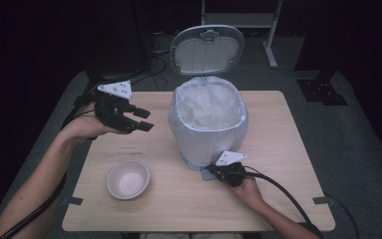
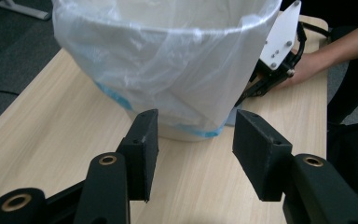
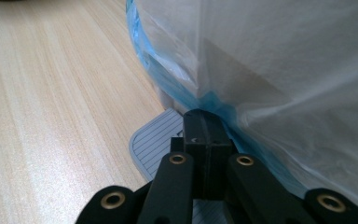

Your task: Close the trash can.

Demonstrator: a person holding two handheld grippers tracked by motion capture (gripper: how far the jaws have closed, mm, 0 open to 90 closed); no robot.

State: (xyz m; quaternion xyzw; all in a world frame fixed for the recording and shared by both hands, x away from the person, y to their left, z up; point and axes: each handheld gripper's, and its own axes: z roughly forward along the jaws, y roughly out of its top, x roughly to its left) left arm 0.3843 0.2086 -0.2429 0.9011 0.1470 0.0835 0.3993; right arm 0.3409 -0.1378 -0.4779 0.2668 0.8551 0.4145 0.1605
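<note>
High view: a pedal bin (image 1: 208,119) lined with a clear bag stands at centre frame on the wooden table (image 1: 278,149), its lid (image 1: 207,49) tipped up behind. The left gripper (image 1: 140,119), jaws wide, hovers at centre left; the right gripper (image 1: 214,172) sits low at the bin's base. A white bowl (image 1: 128,179) lies lower left.

Left gripper view: parted jaws frame the bin (image 2: 168,65) at upper centre.

Right gripper view: jaws pressed together over the grey pedal (image 3: 156,140), apparently resting on it.
</note>
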